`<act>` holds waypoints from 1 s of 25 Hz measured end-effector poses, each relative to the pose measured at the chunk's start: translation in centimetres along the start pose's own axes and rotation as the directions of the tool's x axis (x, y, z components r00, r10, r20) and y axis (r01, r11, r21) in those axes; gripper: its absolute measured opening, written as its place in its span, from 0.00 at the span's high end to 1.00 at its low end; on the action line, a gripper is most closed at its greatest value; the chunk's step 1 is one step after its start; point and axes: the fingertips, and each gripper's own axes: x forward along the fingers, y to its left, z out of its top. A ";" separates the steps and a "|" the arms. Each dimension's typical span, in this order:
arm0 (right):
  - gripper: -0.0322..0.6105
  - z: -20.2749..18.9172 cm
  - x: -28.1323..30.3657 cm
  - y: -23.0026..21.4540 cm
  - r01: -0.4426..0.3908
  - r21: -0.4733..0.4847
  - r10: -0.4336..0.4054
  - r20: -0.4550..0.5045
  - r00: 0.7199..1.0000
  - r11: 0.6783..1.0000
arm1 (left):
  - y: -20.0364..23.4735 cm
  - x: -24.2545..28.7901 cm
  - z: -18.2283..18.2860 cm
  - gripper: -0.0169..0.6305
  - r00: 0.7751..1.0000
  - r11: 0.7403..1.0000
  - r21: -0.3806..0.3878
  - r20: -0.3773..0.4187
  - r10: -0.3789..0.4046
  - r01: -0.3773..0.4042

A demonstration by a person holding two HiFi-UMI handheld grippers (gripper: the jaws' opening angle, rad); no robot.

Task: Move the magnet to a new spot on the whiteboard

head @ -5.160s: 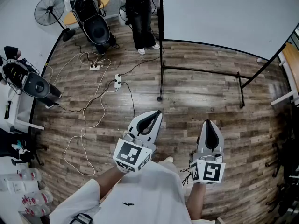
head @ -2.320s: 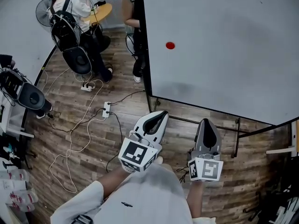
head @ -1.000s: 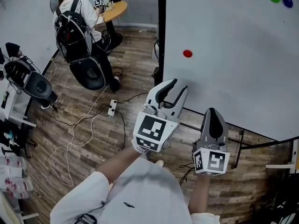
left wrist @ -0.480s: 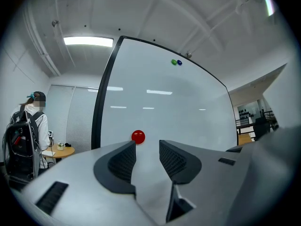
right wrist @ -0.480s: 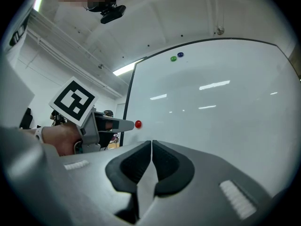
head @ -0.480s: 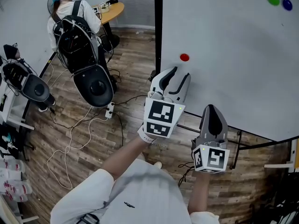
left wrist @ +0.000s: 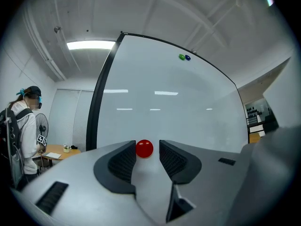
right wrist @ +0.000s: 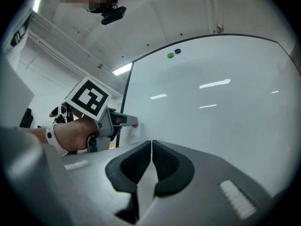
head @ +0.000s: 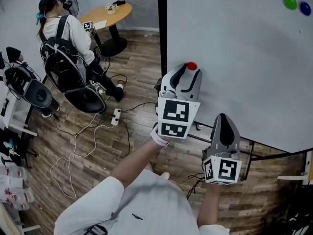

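Brought the left gripper (head: 187,74) forward and up against the whiteboard (head: 244,53) since a second ago; back then carried it lower, tips well short of the red magnet (left wrist: 144,148). Now holds it about level, tips right at the board face. Has just been spreading its jaws and now stands them wide apart. Frames the red magnet in the gap at the fingertips, as seen in the left gripper view: just beside the left finger (left wrist: 123,160), with a little more room toward the right finger (left wrist: 175,158). Presses neither pad on it; grips nothing. Cannot place the magnet as fully between the tips or just ahead of them. In the head view, shows the magnet right at the tip of the gripper, stuck on the board near the black frame (head: 161,28) at its left side, in the lower part, well apart from the green magnet (head: 290,2) and blue magnet (head: 305,7) up at the top right. Keeps the right gripper (head: 222,119) lower and nearer the body, clear of the board, jaws pressed together on nothing. Leaves a seated person (head: 61,38) by a round table (head: 105,14) far off to the left.
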 end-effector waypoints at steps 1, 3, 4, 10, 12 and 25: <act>0.94 -0.1 0.0 -0.1 -0.004 -0.001 0.004 -0.002 1.000 1.000 | 0.0 0.2 0.0 0.73 1.000 1.000 0.000 -0.001 0.007 -0.007; 0.94 -0.2 0.1 -0.2 -0.009 0.000 0.009 -0.002 1.000 1.000 | 0.0 0.5 -0.2 0.73 1.000 1.000 0.000 -0.004 0.023 -0.023; 0.94 -0.2 0.2 -0.3 -0.011 0.001 0.011 -0.001 1.000 1.000 | 0.1 0.7 -0.3 0.73 1.000 1.000 0.001 -0.007 0.030 -0.030; 0.94 -0.1 0.5 -0.3 -0.013 0.012 0.013 0.000 1.000 1.000 | 0.9 1.3 -0.5 0.76 0.997 0.997 0.008 -0.005 0.082 -0.082; 0.94 -0.1 0.5 -0.4 -0.009 0.017 0.009 0.005 1.000 1.000 | 1.0 1.4 -0.5 0.76 0.996 0.996 0.004 0.000 0.091 -0.091; 0.94 -0.1 -0.7 0.0 -0.005 0.019 0.005 0.012 1.000 1.000 | 0.8 0.8 -0.8 0.78 1.000 1.000 -0.020 -0.003 -0.005 0.005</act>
